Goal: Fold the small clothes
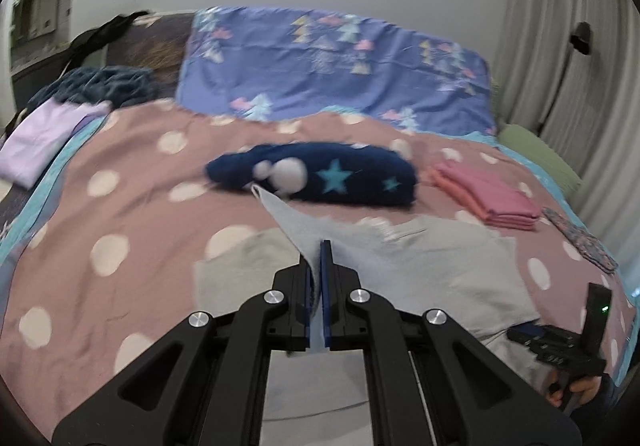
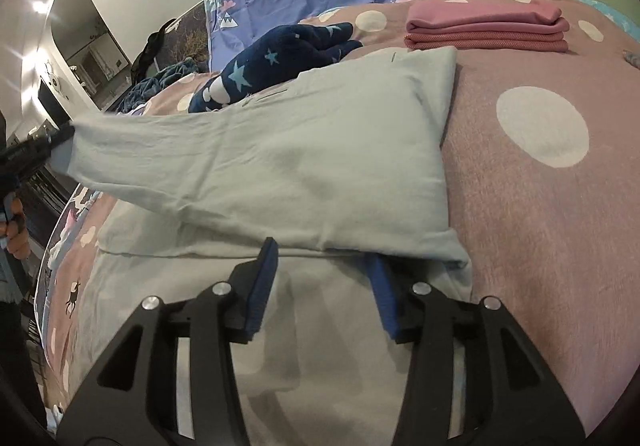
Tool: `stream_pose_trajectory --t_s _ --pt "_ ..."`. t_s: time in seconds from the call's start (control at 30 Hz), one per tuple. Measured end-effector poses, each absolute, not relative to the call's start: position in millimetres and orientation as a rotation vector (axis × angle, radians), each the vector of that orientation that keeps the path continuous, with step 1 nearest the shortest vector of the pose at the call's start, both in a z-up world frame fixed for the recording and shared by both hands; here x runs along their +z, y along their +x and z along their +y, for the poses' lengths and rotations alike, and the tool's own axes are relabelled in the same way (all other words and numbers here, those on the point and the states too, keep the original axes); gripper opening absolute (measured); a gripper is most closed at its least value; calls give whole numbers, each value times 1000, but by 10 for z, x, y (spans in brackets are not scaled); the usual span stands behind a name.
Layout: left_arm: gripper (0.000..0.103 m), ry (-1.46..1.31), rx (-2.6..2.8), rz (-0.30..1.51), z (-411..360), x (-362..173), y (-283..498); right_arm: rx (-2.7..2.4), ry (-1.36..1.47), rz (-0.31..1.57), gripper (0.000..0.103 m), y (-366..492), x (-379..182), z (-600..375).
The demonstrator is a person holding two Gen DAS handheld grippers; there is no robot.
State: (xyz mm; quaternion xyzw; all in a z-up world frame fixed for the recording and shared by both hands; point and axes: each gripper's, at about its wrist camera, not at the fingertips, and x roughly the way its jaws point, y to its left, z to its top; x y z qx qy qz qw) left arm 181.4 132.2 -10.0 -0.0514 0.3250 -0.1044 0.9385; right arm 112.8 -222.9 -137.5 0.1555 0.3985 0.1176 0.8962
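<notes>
Left hand-held gripper (image 1: pixel 319 266) is clamped on one pale grey garment (image 2: pixel 304 150) at frame centre; right hand-held gripper (image 2: pixel 324 262) gapes apart. One pink folded stack (image 2: pixel 488 28) sits upper right, one navy star garment (image 1: pixel 320 174) beside it.

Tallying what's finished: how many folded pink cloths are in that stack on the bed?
3, stacked: pink stack sits on the polka-dot bedspread, beyond the grey garment, right of the navy star garment. Thinner layers may be hidden.
</notes>
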Motion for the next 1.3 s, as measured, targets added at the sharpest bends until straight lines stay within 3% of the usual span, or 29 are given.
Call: stream_pose_trajectory --t_s 0.13,0.33,0.43,0.57,0.83,0.9,1.03,1.07,1.1,1.3 --pt "4 -87 -127 731 1524 -423 1813 244 316 825 48 1118 -1362 -2229" --pt "22 -31 7 876 1697 -1136 1940 239 282 828 53 1093 -1344 -2182" --pt "34 -28 -5 874 1687 -1211 1871 224 245 833 59 994 -1303 -2134" --pt "52 97 27 865 1524 -1334 1811 256 280 846 60 818 -1213 -2234" --pt "63 111 73 863 1501 -1354 1814 172 428 758 59 1249 -742 -3006" --pt "65 125 85 861 1487 -1355 1811 118 465 798 49 1623 -824 -3154" --pt "66 166 110 853 1416 -1362 1793 185 521 899 49 2263 -1056 -3125" --pt "66 178 115 852 1400 -1362 1793 174 490 919 41 2370 -1101 -3059" --pt "66 186 120 850 1390 -1362 1790 159 459 930 3 2434 -1134 -3011" --pt "67 166 115 854 1417 -1358 1787 -184 178 843 0 2496 -1093 -3158"
